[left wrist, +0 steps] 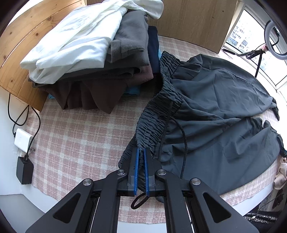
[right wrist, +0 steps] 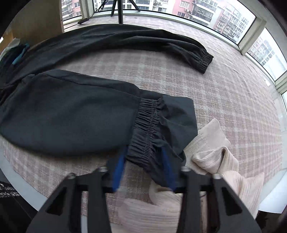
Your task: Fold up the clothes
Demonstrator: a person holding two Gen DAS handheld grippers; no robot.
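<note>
Trousers of dark grey cloth lie spread on the pink checked cover of the desk, legs running off toward the window, and my left hand-held gripper has its blue pads pressed together on the gathered waistband. My right hand-held gripper stands spread, one finger on either side of the near leg's elastic cuff, just beside a cream knit garment. Beyond the waistband I see a stack of folded clothes against a wooden board.
</note>
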